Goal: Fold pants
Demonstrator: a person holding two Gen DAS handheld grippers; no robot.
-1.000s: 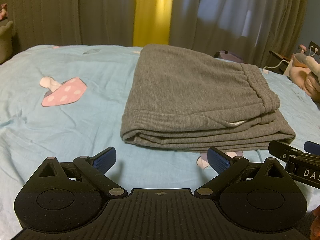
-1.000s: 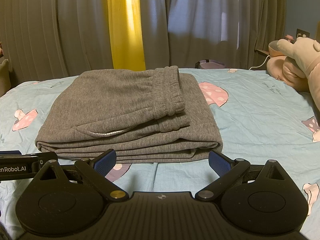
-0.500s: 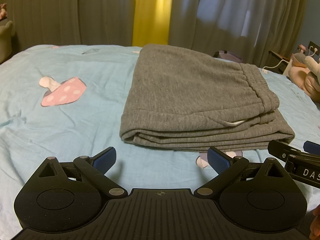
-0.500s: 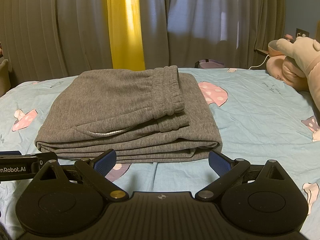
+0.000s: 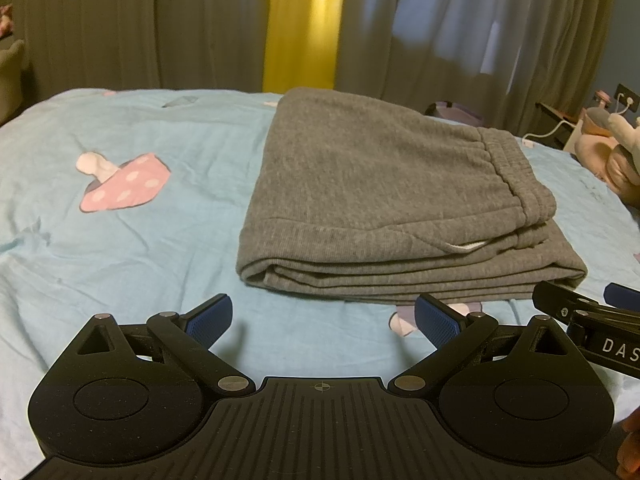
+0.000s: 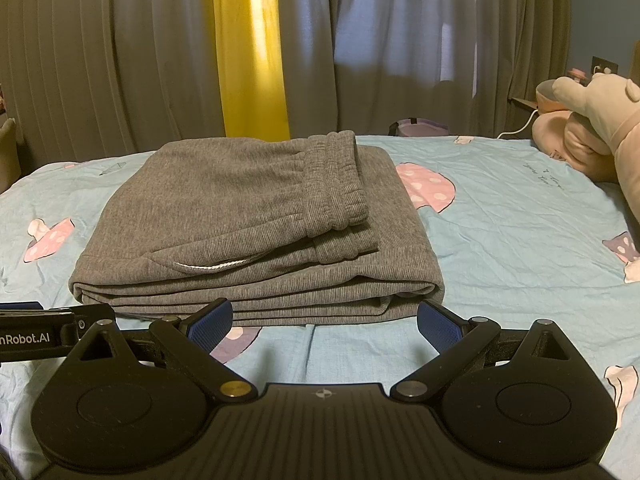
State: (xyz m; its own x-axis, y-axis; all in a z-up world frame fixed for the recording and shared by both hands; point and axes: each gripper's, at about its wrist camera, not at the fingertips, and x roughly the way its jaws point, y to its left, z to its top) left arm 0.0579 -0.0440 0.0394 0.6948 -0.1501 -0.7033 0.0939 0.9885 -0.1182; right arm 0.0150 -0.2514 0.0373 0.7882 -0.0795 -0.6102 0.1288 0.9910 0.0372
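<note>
2 grippers sit just short of the pants, jaws spread wide, grasping nothing: left gripper, right gripper. Pants lie folded in a flat stack on the bed, waistband on top. Fold looks complete; best practice is withdrawing level, without snagging the pants' near edge.

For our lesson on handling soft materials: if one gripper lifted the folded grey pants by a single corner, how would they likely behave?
The grey pants would probably sag and unfold: they are soft knit fabric stacked in several loose layers. They look fairly thick, so likely weighty for cloth. Pushed across the bedsheet, they would likely bunch up rather than slide.
</note>
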